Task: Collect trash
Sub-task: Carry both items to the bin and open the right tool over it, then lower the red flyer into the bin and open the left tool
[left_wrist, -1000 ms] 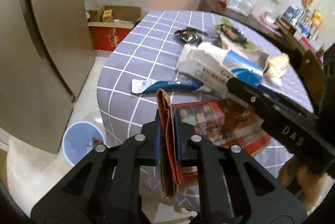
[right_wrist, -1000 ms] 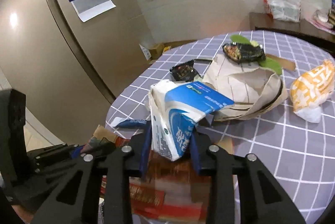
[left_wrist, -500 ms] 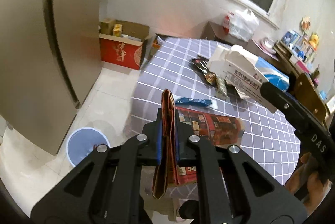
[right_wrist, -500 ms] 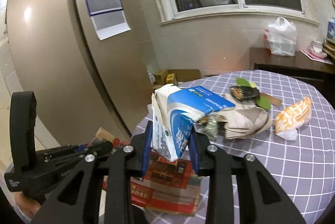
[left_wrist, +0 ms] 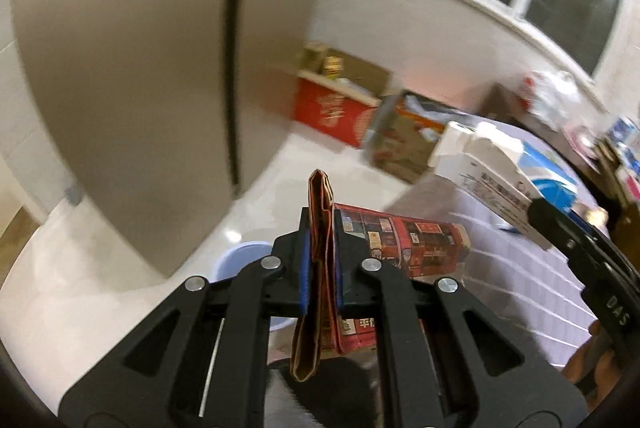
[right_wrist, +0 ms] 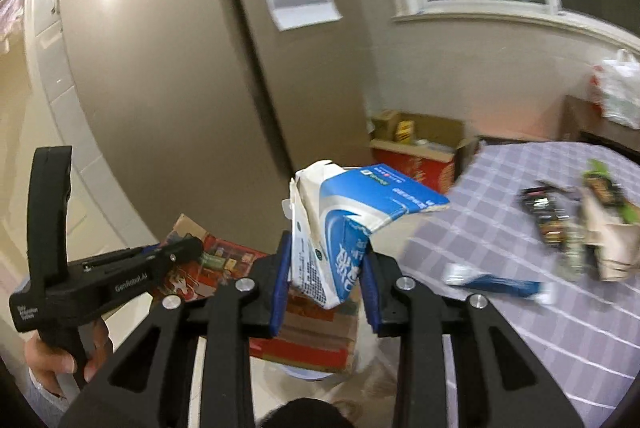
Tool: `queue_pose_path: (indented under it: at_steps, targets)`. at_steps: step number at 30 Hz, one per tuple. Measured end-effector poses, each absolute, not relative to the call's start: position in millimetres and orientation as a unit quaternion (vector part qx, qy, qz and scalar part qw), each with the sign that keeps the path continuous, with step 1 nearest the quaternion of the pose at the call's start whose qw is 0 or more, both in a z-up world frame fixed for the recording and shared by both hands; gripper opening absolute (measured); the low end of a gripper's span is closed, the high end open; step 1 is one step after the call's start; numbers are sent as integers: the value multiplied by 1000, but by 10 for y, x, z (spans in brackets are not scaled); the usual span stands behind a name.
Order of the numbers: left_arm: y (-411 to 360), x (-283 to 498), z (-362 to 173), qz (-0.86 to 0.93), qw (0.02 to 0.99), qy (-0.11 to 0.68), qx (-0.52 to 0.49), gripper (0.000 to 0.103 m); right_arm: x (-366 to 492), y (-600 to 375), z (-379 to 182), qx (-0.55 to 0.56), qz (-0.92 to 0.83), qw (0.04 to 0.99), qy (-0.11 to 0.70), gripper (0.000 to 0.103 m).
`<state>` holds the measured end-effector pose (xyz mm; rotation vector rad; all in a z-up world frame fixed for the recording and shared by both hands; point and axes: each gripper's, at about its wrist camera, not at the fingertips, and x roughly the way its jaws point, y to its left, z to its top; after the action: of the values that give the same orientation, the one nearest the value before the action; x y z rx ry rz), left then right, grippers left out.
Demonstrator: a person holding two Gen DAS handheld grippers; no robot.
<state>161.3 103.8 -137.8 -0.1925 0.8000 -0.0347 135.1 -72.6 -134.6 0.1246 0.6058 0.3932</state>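
My left gripper is shut on a flattened red printed cardboard box, pinching its brown folded edge; the box hangs out to the right over the floor. My right gripper is shut on a crumpled blue and white milk carton, held in the air off the table's left edge. In the left wrist view the carton shows at right in the other gripper. A light blue trash bin stands on the floor below, mostly hidden by the left gripper. In the right wrist view the red box sits under the carton.
A round table with a purple checked cloth still carries a blue wrapper, dark snack packets and a paper bag. A tall beige fridge stands left. Cardboard boxes sit against the wall.
Both grippers have swung left, off the table and out over the floor by the fridge, each carrying its item. The table has slid to the right edge of both views.
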Motion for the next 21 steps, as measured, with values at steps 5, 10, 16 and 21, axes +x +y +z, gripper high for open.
queue_pose_path:
  at_steps: [5, 10, 16, 21]
  targets:
    - [1610, 1773, -1674, 52, 901, 418, -100, 9, 1604, -172, -1577, 39, 219, 920, 323, 31]
    - [1957, 1884, -1922, 100, 888, 438, -94, 9, 1866, 318, -1833, 12, 237, 906, 351, 32]
    - [2212, 2011, -2141, 140, 875, 457, -82, 9, 2148, 702, -2261, -22, 235, 893, 384, 51]
    - [2255, 2107, -2200, 150, 871, 462, -76, 9, 2219, 786, -2479, -11, 237, 879, 414, 52]
